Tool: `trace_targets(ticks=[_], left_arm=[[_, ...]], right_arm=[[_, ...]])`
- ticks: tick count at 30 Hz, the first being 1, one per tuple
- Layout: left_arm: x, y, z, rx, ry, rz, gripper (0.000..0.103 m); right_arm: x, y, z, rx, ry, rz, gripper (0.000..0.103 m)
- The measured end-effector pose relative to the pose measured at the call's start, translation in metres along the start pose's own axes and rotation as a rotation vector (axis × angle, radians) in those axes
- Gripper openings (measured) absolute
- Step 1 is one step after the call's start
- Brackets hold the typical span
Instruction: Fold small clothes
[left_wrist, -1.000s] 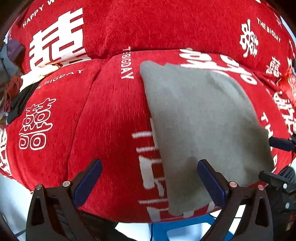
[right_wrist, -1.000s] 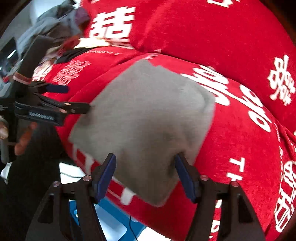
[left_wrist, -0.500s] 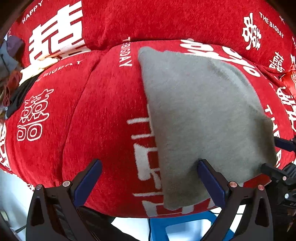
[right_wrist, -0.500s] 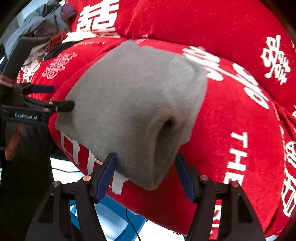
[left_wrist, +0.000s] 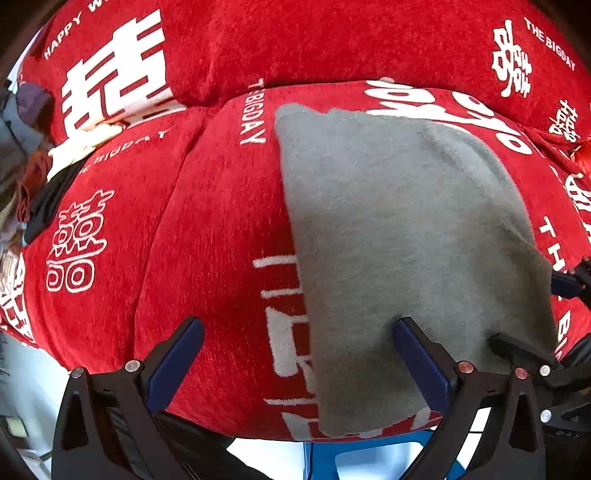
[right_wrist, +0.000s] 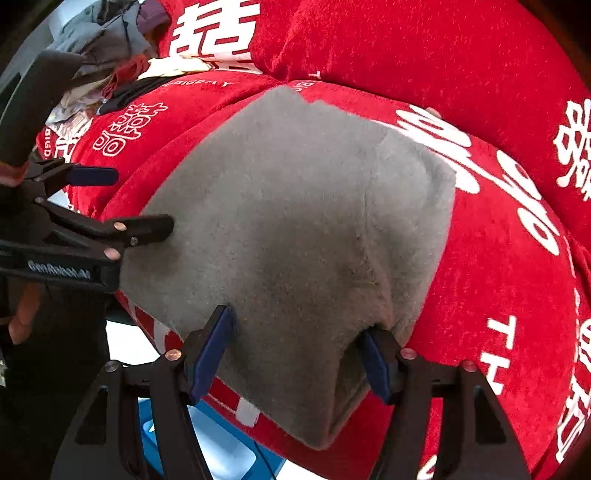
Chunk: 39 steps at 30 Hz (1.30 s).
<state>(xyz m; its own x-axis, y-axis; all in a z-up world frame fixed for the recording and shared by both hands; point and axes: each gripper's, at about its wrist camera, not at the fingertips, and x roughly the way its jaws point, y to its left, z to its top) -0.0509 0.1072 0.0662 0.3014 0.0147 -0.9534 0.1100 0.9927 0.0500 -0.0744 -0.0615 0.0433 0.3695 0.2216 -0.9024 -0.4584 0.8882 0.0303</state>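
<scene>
Both tongs gape unclenched, left gripper and right gripper straddling the grey garment's near edge; next, pinch corners and fold.

Red sofa cover carries white print: "THE BIGDAY" top right, "BIGDAY" sideways beside the grey garment, "HAPPY W…" cut off top left, plus big double-happiness characters. Right-wrist view: "GenRobot.AI" in white on my left gripper body. More cover lettering runs under the garment, unreadable.
</scene>
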Motion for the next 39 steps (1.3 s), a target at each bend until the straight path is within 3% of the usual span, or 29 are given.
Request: trace_targets(ticks=[4, 10, 20, 24, 39], left_arm=[[-0.010, -0.008, 0.010, -0.007, -0.012, -0.026, 0.103], [-0.015, -0.026, 0.022, 0.004, -0.006, 0.002, 0.103], [-0.007, -0.035, 0.023, -0.025, 0.071, -0.118, 0.103], [-0.012, -0.037, 0.016, -0.053, 0.030, -0.021, 0.103], [-0.007, -0.032, 0.014, -0.062, 0.058, -0.028, 0.103]], right_arm=[[-0.018, 0.003, 0.004, -0.008, -0.007, -0.051, 0.070], [-0.033, 0.003, 0.013, -0.003, 0.002, -0.175, 0.070], [-0.047, -0.019, 0.020, 0.090, -0.013, -0.226, 0.075], [-0.041, -0.025, 0.019, 0.125, 0.004, -0.215, 0.075], [-0.028, -0.018, 0.017, 0.113, 0.077, -0.241, 0.075]])
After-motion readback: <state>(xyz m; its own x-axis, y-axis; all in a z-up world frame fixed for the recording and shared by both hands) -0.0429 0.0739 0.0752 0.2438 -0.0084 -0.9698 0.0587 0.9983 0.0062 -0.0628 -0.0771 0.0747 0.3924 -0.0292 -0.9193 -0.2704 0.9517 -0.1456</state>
